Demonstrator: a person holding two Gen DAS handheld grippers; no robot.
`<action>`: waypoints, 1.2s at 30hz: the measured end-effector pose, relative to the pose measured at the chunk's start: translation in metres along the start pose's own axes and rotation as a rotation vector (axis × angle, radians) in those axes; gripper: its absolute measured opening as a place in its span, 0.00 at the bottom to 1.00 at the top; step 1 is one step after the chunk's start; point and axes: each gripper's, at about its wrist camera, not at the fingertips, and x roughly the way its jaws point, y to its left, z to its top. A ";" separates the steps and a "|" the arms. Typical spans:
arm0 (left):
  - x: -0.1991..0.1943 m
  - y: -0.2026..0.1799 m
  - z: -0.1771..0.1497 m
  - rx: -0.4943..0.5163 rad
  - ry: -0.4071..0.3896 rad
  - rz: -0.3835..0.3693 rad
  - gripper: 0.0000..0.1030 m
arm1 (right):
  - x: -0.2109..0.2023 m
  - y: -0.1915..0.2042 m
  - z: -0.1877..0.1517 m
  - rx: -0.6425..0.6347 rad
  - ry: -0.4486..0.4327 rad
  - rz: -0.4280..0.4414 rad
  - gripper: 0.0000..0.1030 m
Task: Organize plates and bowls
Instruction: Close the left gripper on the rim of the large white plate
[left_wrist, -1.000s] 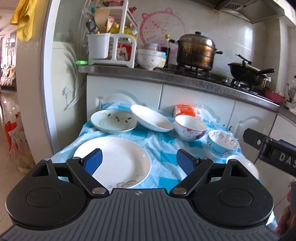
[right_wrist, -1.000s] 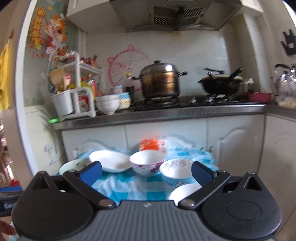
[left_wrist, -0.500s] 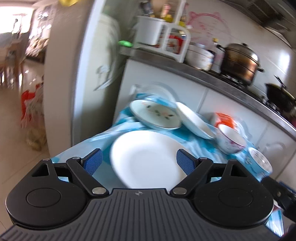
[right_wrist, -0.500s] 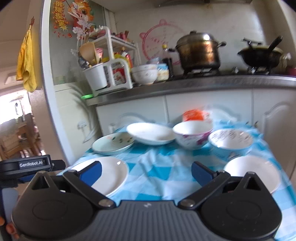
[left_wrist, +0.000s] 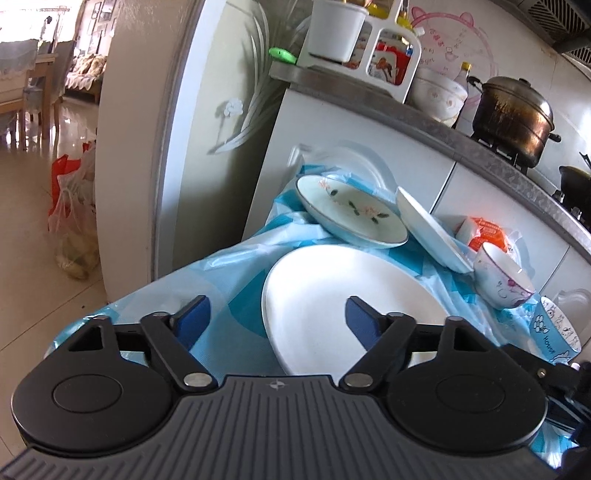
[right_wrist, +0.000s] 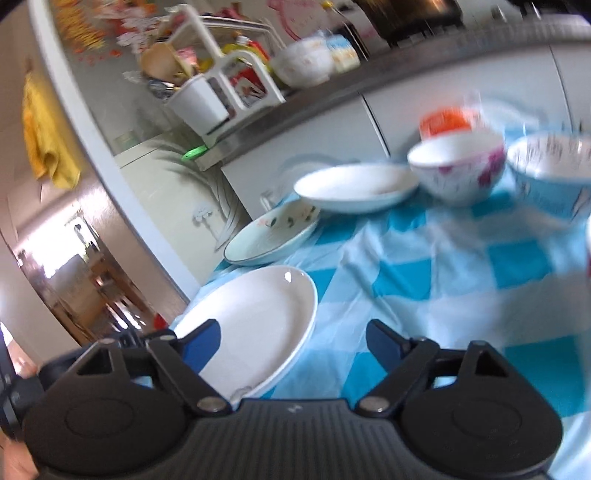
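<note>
Both grippers hang low over the checked tabletop (left_wrist: 236, 266). The left gripper (left_wrist: 277, 317) and right gripper (right_wrist: 293, 341), fingers apart and just narrowing, straddle opposite rims of the large white plate (left_wrist: 332, 295), gripping nothing; bowls stand beyond.

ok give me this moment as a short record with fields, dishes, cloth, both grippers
surface: blue and white checked cloth
near plate: large white plate, flat on the cloth
far plates: floral plate and plain white plate, both tilted
bowls: pink-flowered bowl; blue-patterned bowl
left gripper: open, jaws just been closing, large white plate's near edge between them, pads not touching
right gripper: open, jaws just been closing, plate rim between them, nothing gripped
task state: nothing stacked yet
</note>
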 end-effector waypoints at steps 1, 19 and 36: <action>0.004 0.001 0.000 0.000 0.005 0.000 0.83 | 0.005 -0.003 0.000 0.015 0.011 0.007 0.79; 0.031 0.000 -0.003 0.031 0.035 -0.058 0.44 | 0.048 -0.001 0.000 0.064 0.066 0.100 0.82; 0.020 -0.012 -0.008 0.086 0.012 -0.097 0.36 | 0.039 0.026 -0.005 -0.137 0.013 0.024 0.83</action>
